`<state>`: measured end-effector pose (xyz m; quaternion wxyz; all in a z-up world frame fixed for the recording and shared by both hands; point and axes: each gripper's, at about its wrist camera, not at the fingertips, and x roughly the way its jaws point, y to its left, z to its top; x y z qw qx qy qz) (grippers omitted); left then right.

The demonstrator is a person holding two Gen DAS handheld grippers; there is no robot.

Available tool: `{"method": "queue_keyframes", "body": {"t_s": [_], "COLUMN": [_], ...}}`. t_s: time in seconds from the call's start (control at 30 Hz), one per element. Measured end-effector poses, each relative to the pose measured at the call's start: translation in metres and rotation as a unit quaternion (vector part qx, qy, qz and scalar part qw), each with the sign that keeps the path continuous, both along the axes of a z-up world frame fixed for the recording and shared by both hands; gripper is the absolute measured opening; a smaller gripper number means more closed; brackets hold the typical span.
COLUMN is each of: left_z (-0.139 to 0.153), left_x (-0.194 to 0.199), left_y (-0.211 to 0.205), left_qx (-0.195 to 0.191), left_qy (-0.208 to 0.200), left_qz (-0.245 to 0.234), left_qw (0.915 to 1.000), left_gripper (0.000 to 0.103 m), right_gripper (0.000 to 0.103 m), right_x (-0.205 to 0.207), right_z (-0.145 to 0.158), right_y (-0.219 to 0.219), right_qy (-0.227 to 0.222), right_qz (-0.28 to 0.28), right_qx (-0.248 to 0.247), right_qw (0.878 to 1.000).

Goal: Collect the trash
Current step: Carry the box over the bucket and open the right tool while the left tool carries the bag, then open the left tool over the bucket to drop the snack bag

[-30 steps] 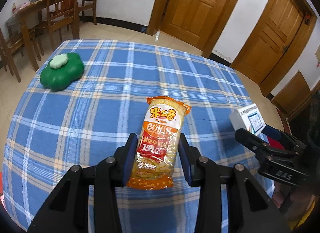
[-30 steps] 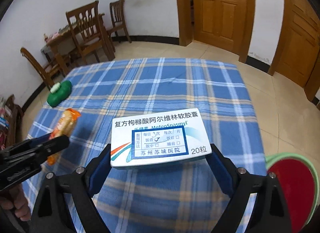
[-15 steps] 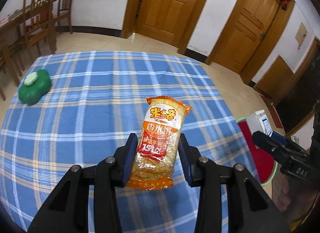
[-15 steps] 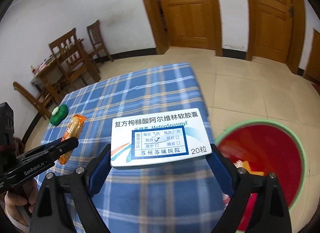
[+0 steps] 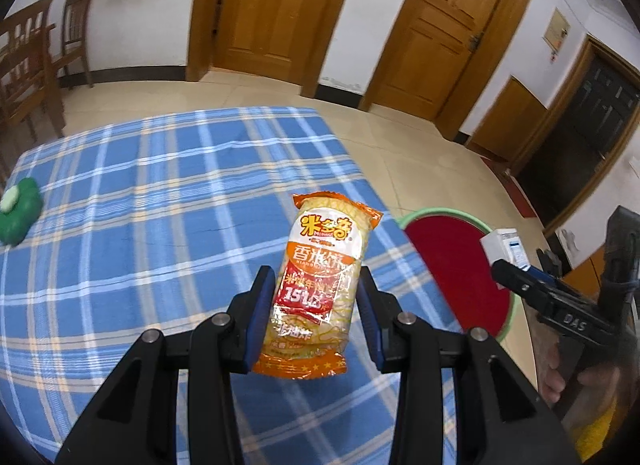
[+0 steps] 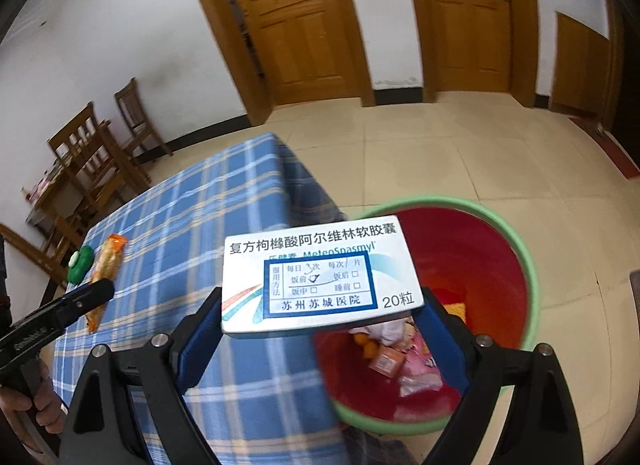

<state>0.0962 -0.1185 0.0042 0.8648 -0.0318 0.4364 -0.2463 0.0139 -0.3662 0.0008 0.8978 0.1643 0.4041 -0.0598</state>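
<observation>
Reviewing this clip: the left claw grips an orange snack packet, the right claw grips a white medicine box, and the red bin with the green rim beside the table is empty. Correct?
Not quite. The red bin is not empty: the right wrist view shows wrappers and other trash lying in its bottom. The rest holds: the left claw grips the orange snack packet, and the right claw grips the white medicine box.

The blue plaid-clothed worktop stands left of the round green-rimmed red plastic bin on the floor, trash lying inside. The white cardboard medicine box hangs over the bin's near-left rim. A green clover-shaped plastic object sits at the worktop's far-left edge.
</observation>
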Motion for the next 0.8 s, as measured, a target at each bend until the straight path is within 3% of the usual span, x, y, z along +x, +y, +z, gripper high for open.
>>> {"method": "queue_keyframes", "body": {"t_s": [0.43, 0.6, 0.8], "left_z": [-0.002, -0.003, -0.009], "left_x": [-0.005, -0.004, -0.004], "left_y": [-0.053, -0.071, -0.088], "left_qx": [0.016, 0.019, 0.022], "left_qy": [0.0, 0.0, 0.004], "left_qz": [-0.059, -0.076, -0.097], "left_qw": [0.9982, 0.9969, 0.9951], "left_gripper": [0.041, 0.041, 0.041], "right_gripper": [0.094, 0.101, 0.102], "right_x": [-0.022, -0.026, -0.034], "right_z": [-0.029, -0.037, -0.037], "right_y": [-0.04, -0.054, -0.066], "right_qy": [0.026, 0.031, 0.024], "right_qz": [-0.06, -0.083, -0.095], "right_qx": [0.021, 0.031, 0.038], "right_qw": [0.998, 0.996, 0.994]}}
